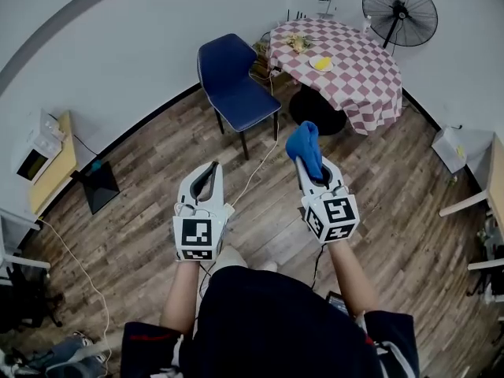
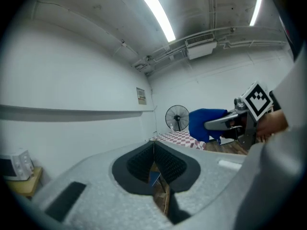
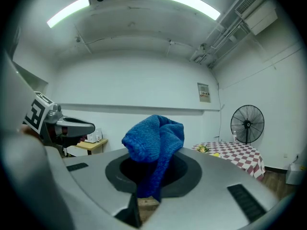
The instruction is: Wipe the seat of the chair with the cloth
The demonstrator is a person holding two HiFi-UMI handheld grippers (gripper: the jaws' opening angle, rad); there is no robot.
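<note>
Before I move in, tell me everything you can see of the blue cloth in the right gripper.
The blue cloth looks like a solid-blue knitted or terry fabric, bunched into a soft lump. The right gripper is shut on its lower part, so the bunch stands up past the jaw tips, with one fold flopped over. It is held in the air above the wooden floor, well short of the blue chair. Only the gripper touches it. I can make out no stains or print.

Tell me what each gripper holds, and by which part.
Right gripper: blue cloth, by a bunched fold, the rest sticking out. Left gripper: shut, empty.
</note>
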